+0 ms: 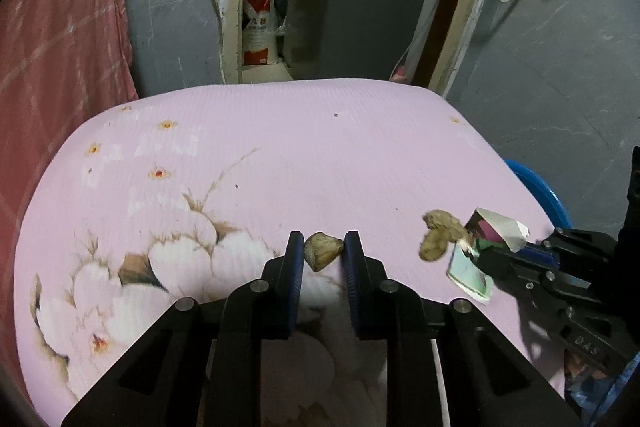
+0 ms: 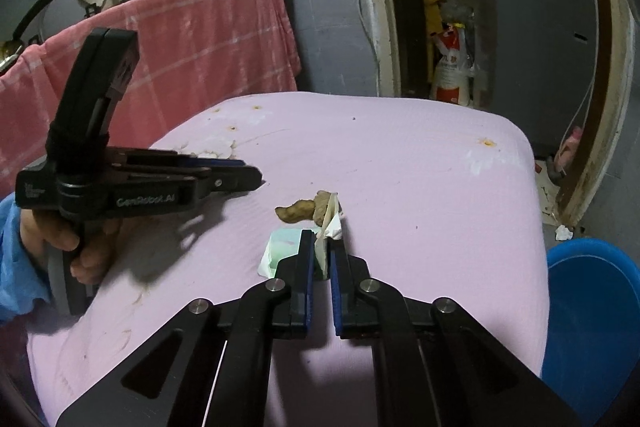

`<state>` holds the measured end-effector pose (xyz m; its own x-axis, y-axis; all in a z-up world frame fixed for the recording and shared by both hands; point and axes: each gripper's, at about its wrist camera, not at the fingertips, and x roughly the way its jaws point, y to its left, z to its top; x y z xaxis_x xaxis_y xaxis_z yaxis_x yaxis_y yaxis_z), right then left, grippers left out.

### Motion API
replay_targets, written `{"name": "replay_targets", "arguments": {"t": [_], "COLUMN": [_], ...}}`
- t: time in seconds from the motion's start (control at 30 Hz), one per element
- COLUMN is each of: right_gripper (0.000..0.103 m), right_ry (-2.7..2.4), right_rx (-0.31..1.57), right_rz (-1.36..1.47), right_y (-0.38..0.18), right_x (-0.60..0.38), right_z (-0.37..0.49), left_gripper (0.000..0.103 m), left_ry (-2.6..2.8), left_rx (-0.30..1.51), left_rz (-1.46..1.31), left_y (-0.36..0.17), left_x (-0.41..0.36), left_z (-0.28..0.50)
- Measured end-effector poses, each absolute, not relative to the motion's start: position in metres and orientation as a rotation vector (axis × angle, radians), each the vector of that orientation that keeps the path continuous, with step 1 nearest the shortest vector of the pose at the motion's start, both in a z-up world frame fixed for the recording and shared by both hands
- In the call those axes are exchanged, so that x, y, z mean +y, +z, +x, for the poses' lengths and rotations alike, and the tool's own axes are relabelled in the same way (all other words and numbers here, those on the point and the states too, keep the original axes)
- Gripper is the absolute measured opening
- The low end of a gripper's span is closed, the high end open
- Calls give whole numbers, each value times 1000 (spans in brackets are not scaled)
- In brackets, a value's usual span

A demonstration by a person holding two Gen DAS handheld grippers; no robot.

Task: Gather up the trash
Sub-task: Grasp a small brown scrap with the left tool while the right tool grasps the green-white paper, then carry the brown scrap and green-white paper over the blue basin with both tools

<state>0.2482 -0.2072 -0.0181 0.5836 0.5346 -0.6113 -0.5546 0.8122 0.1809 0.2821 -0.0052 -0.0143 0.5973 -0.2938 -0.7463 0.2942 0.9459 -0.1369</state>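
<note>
A small, lumpy brown scrap [image 1: 323, 251], rounded and matte, is sitting between the blue ribbed pads of the left gripper [image 1: 324, 247], which is closing on it just above the desk [image 1: 320, 131]. The desk is wearing a pink ribbed mat printed with pale flowers. To the right, a second piece of brown scrap [image 1: 438, 233], knobbly and bent, is lying on the mat, touching a torn paper carton [image 1: 484, 247] of white and green card with a folded-up flap. The right gripper [image 2: 322, 247] is clamping on an edge of this carton [image 2: 280, 251], with its jaws nearly together. The left wrist view is showing the gripped scrap clearly; the right wrist view is not showing it, since the left gripper [image 2: 256, 179] is appearing side-on there and its fingertips are hiding whatever lies between them. The right wrist view is showing the person's hand [image 2: 80, 247] on the left gripper's handle, a blue sleeve, and a smooth blue plastic bucket [image 2: 596, 307] standing beside the desk's right edge; in the left wrist view only the bucket's rim [image 1: 540, 191] is appearing. A pink checked cloth [image 2: 192, 47] is hanging behind the desk, with bottles above it.
</note>
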Motion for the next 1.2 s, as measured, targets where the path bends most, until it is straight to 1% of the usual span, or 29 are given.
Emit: {"name": "replay_targets", "arguments": {"t": [0.4, 0.67, 0.83, 1.07, 1.2], "right_gripper": [3, 3, 3, 3, 3], "right_ry": [576, 534, 525, 492, 453], "right_rx": [655, 572, 569, 433, 336], "right_rz": [-34, -11, -6, 11, 29], "right_y": [-13, -2, -3, 16, 33], "right_x": [-215, -223, -224, -234, -242], "right_z": [228, 219, 217, 196, 181], "left_gripper": [16, 16, 16, 17, 17], "left_ry": [-377, -357, -358, -365, -360], "left_rx": [799, 702, 685, 604, 524], "left_rz": [-47, -36, -40, -80, -87], "left_y": [-4, 9, 13, 30, 46], "left_x": [-6, -15, -15, -15, -25], "left_z": [251, 232, 228, 219, 206]}}
